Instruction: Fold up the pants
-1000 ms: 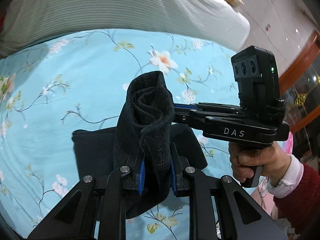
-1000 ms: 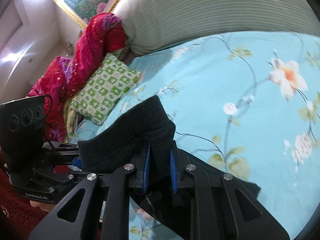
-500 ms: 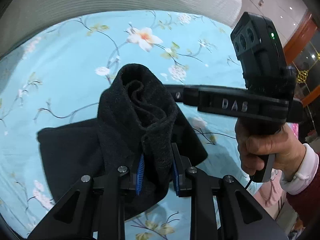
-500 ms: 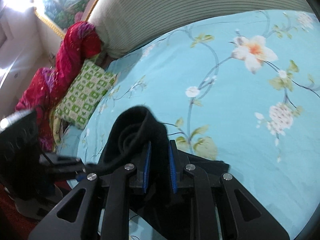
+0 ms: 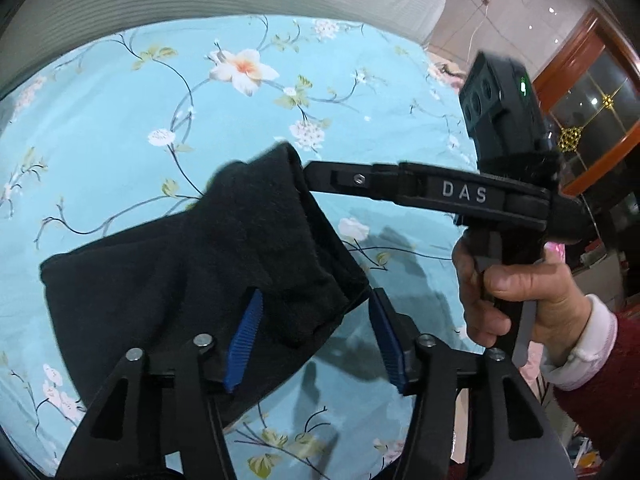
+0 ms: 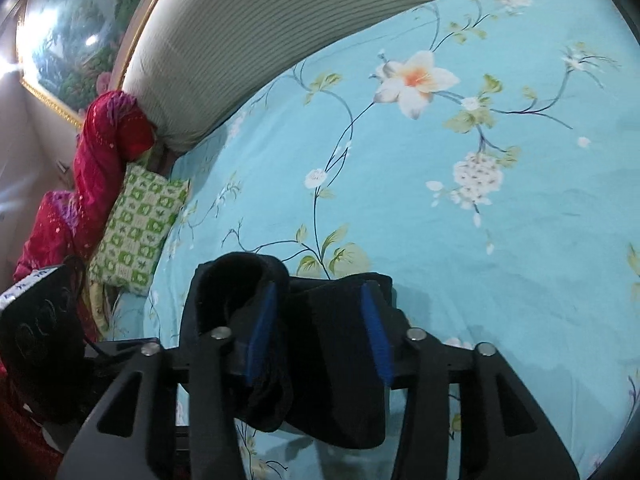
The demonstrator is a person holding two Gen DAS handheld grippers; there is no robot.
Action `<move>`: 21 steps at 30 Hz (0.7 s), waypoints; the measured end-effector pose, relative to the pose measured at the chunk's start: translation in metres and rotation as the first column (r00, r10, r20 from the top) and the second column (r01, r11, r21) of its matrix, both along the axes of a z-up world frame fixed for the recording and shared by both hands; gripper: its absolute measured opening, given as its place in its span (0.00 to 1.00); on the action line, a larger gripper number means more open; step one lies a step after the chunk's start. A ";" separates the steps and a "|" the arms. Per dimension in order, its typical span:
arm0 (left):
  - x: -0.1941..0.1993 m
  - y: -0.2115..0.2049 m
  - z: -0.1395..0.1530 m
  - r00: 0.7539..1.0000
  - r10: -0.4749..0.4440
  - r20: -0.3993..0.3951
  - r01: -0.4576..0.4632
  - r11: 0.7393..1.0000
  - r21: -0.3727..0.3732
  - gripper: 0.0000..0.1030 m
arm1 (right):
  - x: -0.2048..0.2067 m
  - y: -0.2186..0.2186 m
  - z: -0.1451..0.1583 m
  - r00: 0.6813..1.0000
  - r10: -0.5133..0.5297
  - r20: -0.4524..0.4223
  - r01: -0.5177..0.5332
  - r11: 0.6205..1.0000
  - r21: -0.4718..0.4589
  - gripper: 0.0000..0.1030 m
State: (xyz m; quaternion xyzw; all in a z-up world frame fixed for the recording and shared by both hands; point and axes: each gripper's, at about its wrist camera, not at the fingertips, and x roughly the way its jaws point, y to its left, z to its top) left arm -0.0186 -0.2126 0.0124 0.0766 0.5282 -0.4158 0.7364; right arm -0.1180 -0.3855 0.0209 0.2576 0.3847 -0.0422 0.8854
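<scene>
Black fleece pants (image 5: 192, 280) lie folded in a thick bundle on the light blue flowered bedsheet (image 5: 120, 120). My left gripper (image 5: 316, 344) is open, its blue pads on either side of the bundle's near edge. The fabric rests loosely between them. My right gripper (image 6: 320, 332) is open too, with the pants (image 6: 336, 360) lying between its blue pads. In the left wrist view the right gripper (image 5: 320, 172) reaches in from the right, its tip at the raised top fold. The person's hand (image 5: 520, 296) holds its handle.
A striped grey-white bolster (image 6: 280, 28) runs along the head of the bed. A green patterned pillow (image 6: 140, 224) and red cloth (image 6: 100, 152) lie at the left. A framed painting (image 6: 80, 32) hangs behind. A wooden cabinet (image 5: 600, 100) stands to the right.
Both grippers were shut on the lifted pants fold. Now both have opened. The fold has dropped onto the bundle on the bed.
</scene>
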 end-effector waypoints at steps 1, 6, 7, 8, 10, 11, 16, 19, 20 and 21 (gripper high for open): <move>0.000 0.004 0.003 1.000 0.004 -0.002 -0.004 1.000 -0.008 0.57 | -0.003 0.001 0.002 1.000 -0.015 0.007 0.015 1.000 0.000 0.50; 0.006 0.024 0.011 0.999 0.044 0.001 -0.044 0.999 -0.021 0.61 | -0.012 0.005 0.012 0.996 -0.071 0.045 0.071 0.997 -0.003 0.66; 0.008 0.029 0.012 0.998 0.057 0.001 -0.057 0.998 -0.022 0.62 | -0.013 0.006 0.014 0.996 -0.077 0.047 0.078 0.997 -0.007 0.66; 0.011 0.036 0.013 0.997 0.075 -0.003 -0.075 0.997 -0.024 0.62 | -0.014 0.008 0.016 0.995 -0.084 0.050 0.085 0.996 -0.010 0.68; 0.016 0.046 0.013 0.994 0.108 -0.009 -0.108 0.994 -0.023 0.63 | -0.016 0.016 0.022 0.994 -0.091 0.063 0.092 0.995 -0.026 0.71; 0.020 0.054 0.013 0.992 0.129 -0.011 -0.129 0.991 -0.019 0.64 | -0.017 0.020 0.024 0.994 -0.092 0.066 0.095 0.995 -0.040 0.74; 0.031 0.084 0.006 0.977 0.210 -0.032 -0.210 0.978 -0.004 0.65 | -0.014 0.045 0.030 0.995 -0.085 0.052 0.091 0.988 -0.122 0.78; 0.036 0.098 0.002 0.968 0.249 -0.037 -0.248 0.969 0.009 0.67 | -0.011 0.057 0.027 0.996 -0.090 0.028 0.093 0.982 -0.163 0.79; 0.038 0.102 0.001 0.965 0.262 -0.035 -0.261 0.965 0.013 0.68 | -0.011 0.059 0.026 0.996 -0.091 0.022 0.093 0.981 -0.171 0.80; 0.038 0.108 0.000 0.961 0.274 -0.036 -0.274 0.962 0.015 0.68 | -0.010 0.061 0.024 0.996 -0.093 0.012 0.094 0.978 -0.186 0.81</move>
